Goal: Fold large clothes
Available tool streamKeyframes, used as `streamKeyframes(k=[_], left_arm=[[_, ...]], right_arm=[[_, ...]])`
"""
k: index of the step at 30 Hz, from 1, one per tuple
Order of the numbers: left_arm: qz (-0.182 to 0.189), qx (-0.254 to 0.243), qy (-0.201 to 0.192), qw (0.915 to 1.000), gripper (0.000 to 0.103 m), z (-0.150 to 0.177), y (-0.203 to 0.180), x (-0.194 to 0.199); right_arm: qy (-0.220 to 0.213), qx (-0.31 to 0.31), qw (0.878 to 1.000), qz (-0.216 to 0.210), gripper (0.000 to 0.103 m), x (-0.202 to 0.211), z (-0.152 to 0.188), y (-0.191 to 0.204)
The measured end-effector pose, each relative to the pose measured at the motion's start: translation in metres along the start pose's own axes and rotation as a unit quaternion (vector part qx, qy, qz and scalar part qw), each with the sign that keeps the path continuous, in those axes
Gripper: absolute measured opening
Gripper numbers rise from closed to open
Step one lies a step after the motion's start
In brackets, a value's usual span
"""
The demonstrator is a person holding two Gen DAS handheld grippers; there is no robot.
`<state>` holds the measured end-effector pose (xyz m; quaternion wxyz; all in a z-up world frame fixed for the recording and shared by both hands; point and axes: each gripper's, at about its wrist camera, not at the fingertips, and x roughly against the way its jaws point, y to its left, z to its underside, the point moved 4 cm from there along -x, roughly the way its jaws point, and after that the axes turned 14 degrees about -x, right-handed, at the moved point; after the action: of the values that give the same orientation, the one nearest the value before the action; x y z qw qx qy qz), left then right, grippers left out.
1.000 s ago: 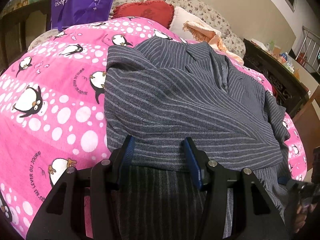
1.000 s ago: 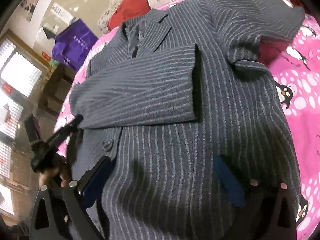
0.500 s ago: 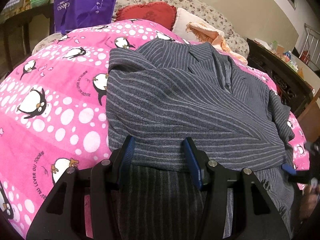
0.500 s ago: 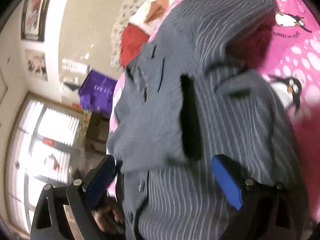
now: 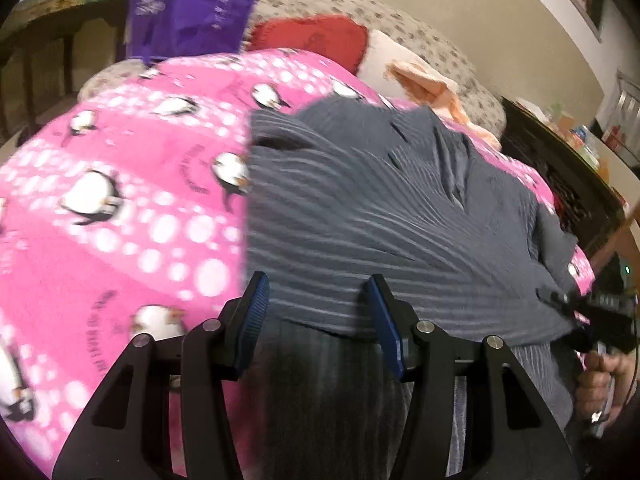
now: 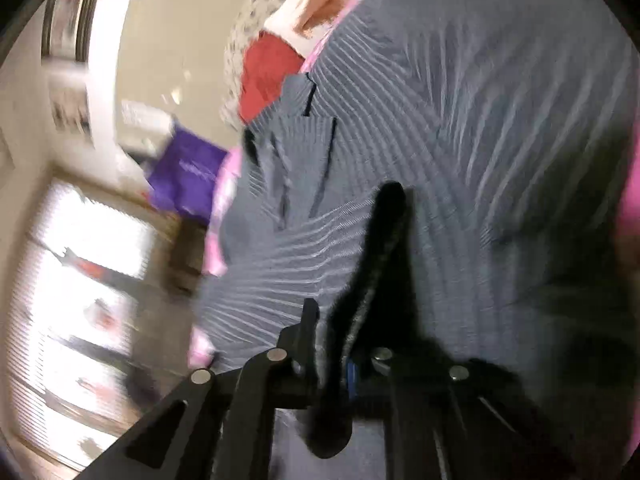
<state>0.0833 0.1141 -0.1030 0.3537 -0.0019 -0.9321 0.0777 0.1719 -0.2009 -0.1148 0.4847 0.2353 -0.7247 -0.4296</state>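
Note:
A grey pinstriped jacket (image 5: 360, 208) lies on the pink penguin bedspread (image 5: 120, 208), one sleeve folded across its front. My left gripper (image 5: 316, 316) is open, its blue pads (image 5: 256, 304) just above the jacket's lower part, holding nothing. My right gripper (image 6: 332, 356) is shut on a fold of the jacket (image 6: 460, 128) near its hem, dark cloth bunched between the fingers. It also shows at the right edge of the left wrist view (image 5: 592, 320), held by a hand.
A red pillow (image 5: 316, 36), a white pillow and an orange cloth (image 5: 428, 84) lie at the head of the bed. A purple bag (image 5: 192, 4) stands at the back left. A dark wooden cabinet (image 5: 568, 184) runs along the right side.
My right gripper has closed on the jacket's lower edge and tilted, its view now blurred. My left gripper stays open in the same place; its view has tilted slightly.

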Motion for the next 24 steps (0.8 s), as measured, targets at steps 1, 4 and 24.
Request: streamKeyframes(k=[1, 4, 24], left_arm=[[-0.007, 0.000, -0.009, 0.9999, 0.050, -0.005, 0.002, 0.007], [-0.010, -0.006, -0.018, 0.9998, 0.050, -0.024, 0.001, 0.020], [-0.058, -0.069, 0.040, 0.9951, 0.048, -0.062, -0.022, -0.093]], right_arm=[[-0.002, 0.009, 1.000, 0.018, 0.008, 0.004, -0.003, -0.003], [0.002, -0.007, 0.999, 0.042, 0.008, 0.017, -0.021, -0.027], [-0.089, 0.170, 0.961, 0.198, 0.016, 0.030, -0.016, 0.080]])
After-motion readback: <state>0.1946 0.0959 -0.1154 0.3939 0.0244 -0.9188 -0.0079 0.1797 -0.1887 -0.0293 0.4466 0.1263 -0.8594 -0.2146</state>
